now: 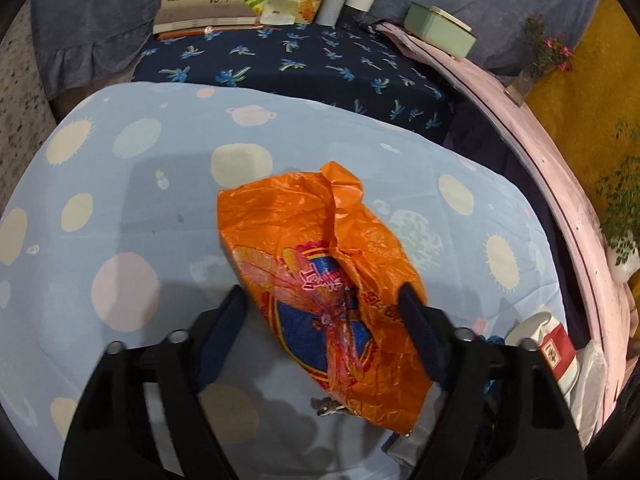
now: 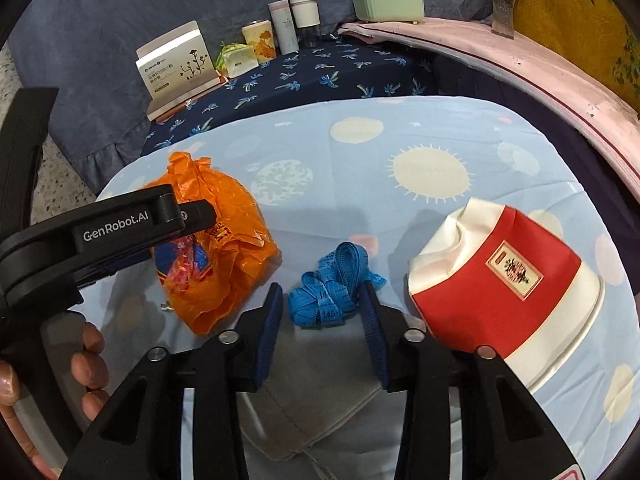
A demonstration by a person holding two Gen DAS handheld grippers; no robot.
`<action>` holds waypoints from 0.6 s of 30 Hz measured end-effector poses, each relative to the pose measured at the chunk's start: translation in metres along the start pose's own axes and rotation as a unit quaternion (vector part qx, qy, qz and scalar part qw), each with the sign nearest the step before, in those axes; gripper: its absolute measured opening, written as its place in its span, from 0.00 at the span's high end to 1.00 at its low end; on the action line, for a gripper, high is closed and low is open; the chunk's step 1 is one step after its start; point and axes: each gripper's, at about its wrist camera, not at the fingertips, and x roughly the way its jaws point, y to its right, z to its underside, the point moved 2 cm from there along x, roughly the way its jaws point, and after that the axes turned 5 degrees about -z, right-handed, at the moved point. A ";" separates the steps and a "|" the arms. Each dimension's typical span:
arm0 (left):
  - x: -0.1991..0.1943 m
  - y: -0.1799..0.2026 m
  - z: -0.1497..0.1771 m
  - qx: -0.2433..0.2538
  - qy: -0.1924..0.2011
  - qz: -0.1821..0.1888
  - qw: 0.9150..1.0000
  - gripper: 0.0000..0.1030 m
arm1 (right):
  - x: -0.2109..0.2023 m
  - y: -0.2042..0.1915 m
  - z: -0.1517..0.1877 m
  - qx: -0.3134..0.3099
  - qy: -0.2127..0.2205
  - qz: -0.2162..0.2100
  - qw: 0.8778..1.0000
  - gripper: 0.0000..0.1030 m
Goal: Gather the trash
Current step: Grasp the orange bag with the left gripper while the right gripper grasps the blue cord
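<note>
A crumpled orange plastic bag (image 1: 320, 248) with a red and blue print lies on the light blue planet-print sheet (image 1: 120, 208). My left gripper (image 1: 324, 300) is open, one finger on each side of the bag's near end; the right finger overlaps the plastic. From the right wrist view the left gripper (image 2: 204, 214) hangs over the bag (image 2: 224, 240). A bundled blue tape measure (image 2: 328, 292) sits between the open fingers of my right gripper (image 2: 322, 300), with a small gap at the left pad. A dented red and white paper cup (image 2: 500, 280) lies to its right.
Behind the sheet, a dark palm-print cloth (image 2: 320, 76) carries a white box (image 2: 176, 64), cans and tubes. A green tin (image 2: 388, 4) and a vase (image 2: 504, 8) stand on the pink ledge. Grey fabric (image 2: 320, 392) lies nearest me. A person's hand (image 2: 88, 356) holds the left gripper.
</note>
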 end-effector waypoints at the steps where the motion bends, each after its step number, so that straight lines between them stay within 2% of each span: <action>1: 0.000 0.003 0.000 0.007 0.002 0.000 1.000 0.47 | -0.001 0.001 0.001 0.000 0.002 -0.002 1.000 0.68; 2: 0.000 0.005 0.000 0.012 0.002 0.002 1.000 0.56 | -0.001 0.001 0.001 0.001 0.003 -0.003 1.000 0.69; 3: 0.000 0.007 0.001 0.015 0.000 0.005 1.000 0.60 | -0.002 0.001 0.001 0.001 0.003 -0.004 1.000 0.70; 5: 0.001 0.010 0.002 0.022 -0.003 0.009 1.000 0.94 | -0.004 0.001 0.001 0.002 0.005 -0.005 1.000 0.71; 10: -0.014 0.017 0.005 0.028 0.011 0.008 1.000 0.97 | -0.026 0.002 -0.002 0.004 0.025 -0.009 1.000 0.72; 18: -0.072 0.041 0.000 0.041 0.058 0.027 0.997 0.98 | -0.080 0.010 -0.007 0.012 0.070 -0.008 0.997 0.72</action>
